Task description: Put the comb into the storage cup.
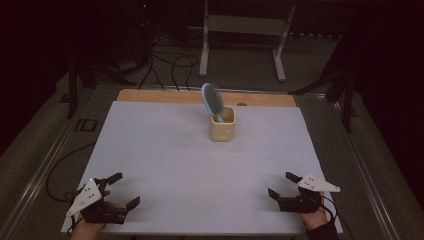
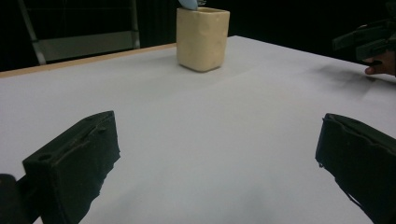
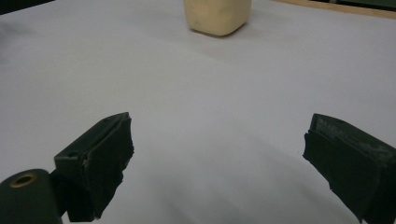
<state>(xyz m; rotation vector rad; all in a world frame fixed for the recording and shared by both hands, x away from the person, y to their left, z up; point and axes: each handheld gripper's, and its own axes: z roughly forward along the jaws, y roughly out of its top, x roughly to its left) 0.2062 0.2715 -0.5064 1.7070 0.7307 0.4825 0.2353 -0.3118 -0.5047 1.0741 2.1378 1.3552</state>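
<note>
A cream square cup (image 1: 222, 125) stands upright near the back middle of the white table sheet (image 1: 165, 165), with a light blue hairbrush (image 1: 211, 100) standing in it, bristle head up and leaning left. My left gripper (image 1: 124, 191) rests at the front left corner, jaws wide open and empty. At the front right my right gripper (image 1: 283, 185) is open and empty too. In the left gripper view the cup (image 2: 202, 38) stands far ahead, and the right gripper (image 2: 366, 43) shows at the far right. The cup's base (image 3: 217, 17) shows far ahead in the right gripper view.
A wooden strip (image 1: 160, 96) runs along the table's back edge. Behind the table are a white metal frame (image 1: 244, 30) and black cables (image 1: 165, 67) on the floor. A metal rail (image 1: 40, 172) borders the table's left side.
</note>
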